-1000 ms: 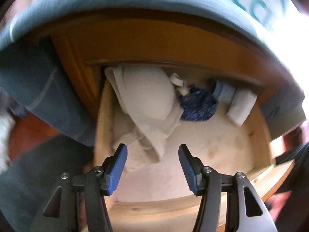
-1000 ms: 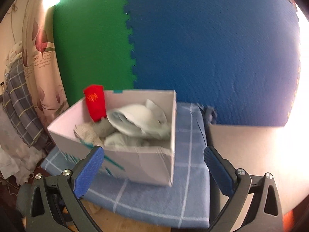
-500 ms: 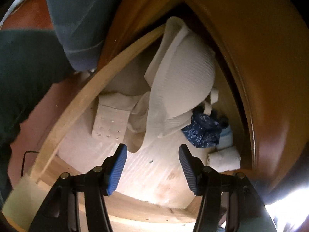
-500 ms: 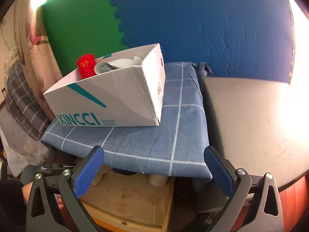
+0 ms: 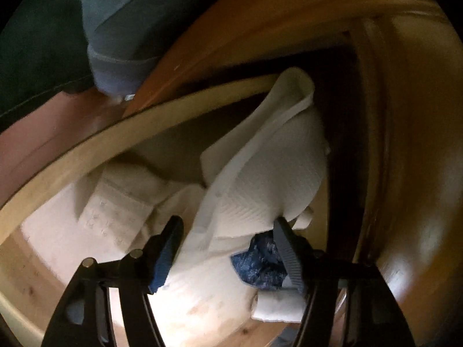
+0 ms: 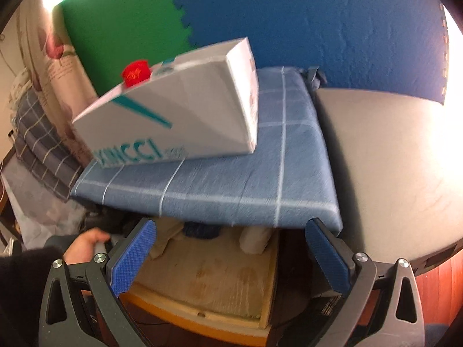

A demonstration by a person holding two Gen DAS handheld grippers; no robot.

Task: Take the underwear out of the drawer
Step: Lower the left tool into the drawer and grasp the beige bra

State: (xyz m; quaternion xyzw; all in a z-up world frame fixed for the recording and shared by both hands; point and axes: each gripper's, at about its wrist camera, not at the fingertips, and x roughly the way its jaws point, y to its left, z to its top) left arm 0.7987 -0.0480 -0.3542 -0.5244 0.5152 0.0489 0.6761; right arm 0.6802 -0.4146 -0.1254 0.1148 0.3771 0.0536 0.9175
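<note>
**A:** Where are we with our left gripper (image 5: 228, 245)?

**B:** We have it down inside the pale wooden drawer (image 5: 66, 162). Its two blue pads stand apart, and the white ribbed bra (image 5: 269, 179) lies partly between them. The pads are not pressing on it yet, as far as we can see.

**A:** Why do we hold it that way?

**B:** We think we want the soft cloth to sit between the pads, so we can pinch it and lift it out.

**A:** What else is in there?

**B:** A small dark blue patterned cloth (image 5: 260, 266) lies just beside the right pad, partly under the bra. A white rolled cloth (image 5: 277, 308) lies near it, by the right wall. We must take care not to pinch those by mistake.

**A:** And our right gripper (image 6: 231, 257)?

**B:** We keep it up outside the drawer, with its pads spread very wide and nothing between them. It looks over the front of the drawer. We guess it waits out of the way.

**A:** What sits on top?

**B:** A blue checked cloth pad (image 6: 231, 179) covers the top, and a white cardboard shoe box with teal letters (image 6: 179, 115) rests on it, with a red thing (image 6: 136, 72) poking out. That may be where we put the clothes.
</note>
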